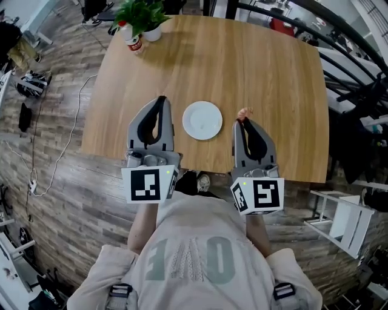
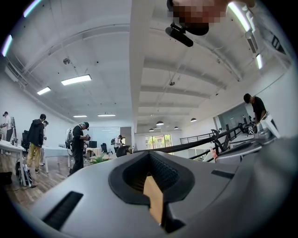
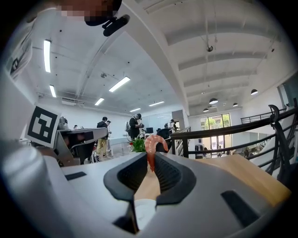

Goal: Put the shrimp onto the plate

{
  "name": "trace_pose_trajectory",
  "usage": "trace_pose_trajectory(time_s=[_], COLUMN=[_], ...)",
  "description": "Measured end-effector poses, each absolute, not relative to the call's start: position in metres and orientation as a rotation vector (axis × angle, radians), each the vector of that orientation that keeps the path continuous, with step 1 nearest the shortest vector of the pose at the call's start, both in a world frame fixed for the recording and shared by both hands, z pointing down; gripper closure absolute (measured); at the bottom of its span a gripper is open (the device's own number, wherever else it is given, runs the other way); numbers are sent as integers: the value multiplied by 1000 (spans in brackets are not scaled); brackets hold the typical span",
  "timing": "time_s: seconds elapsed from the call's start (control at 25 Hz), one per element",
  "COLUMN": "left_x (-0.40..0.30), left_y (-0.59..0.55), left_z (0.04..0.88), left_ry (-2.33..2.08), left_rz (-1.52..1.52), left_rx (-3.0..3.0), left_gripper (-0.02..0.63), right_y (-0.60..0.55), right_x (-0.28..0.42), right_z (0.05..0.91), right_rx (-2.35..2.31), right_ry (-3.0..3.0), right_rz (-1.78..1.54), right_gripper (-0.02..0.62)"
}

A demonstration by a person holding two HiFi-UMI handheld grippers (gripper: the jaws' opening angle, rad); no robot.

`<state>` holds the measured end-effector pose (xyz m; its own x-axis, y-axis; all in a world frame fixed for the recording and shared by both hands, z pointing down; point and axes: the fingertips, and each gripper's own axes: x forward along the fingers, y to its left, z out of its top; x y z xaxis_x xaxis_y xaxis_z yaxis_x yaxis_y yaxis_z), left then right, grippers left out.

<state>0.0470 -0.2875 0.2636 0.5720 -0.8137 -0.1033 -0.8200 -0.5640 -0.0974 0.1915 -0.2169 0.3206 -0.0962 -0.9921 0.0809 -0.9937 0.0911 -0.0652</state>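
A white round plate (image 1: 202,120) lies on the wooden table (image 1: 267,66), between my two grippers. My right gripper (image 1: 244,119) is just right of the plate, shut on a pink curled shrimp (image 1: 244,113) that sticks out past its tips. In the right gripper view the shrimp (image 3: 152,148) rises from the closed jaws, and the plate's rim (image 3: 142,208) shows low between them. My left gripper (image 1: 160,100) is left of the plate, shut, with nothing held. The left gripper view shows its jaws (image 2: 150,174) pressed together, pointing upward at the room.
A potted green plant (image 1: 143,17) and a small red-labelled bottle (image 1: 133,40) stand at the table's far left corner. A white chair (image 1: 341,221) stands on the floor at the right. Black railings (image 1: 339,48) run behind the table. Several people (image 2: 79,144) stand far off.
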Motion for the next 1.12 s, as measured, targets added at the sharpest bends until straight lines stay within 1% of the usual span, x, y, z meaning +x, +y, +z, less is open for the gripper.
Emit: trace_pose_trajectory(time_s=[0.28,0.44,0.6,0.96,1.12], left_x=[49,49,46,38,35], left_y=[-317,-324,-330,-334,-340], left_z=[248,252,267,279,287], left_ry=[1355,1357,1360,1374,1400], left_rz=[135,133,70,42,43], left_rx=[-2656,-2660,-2711,-2704,-2715], left_gripper=[597,597,597,597,597], right_y=[-246,-258,-273,-300,-313], right_x=[188,185,173,142,133], right_z=[306,312,332,378,417], right_rx=[2087,2065,1993,1743,1621], right_ry=[-2321,-2328,-2330,-2346,-2314], right_rz=[83,105,147,197,232], right_gripper=[537,537,537,537,538])
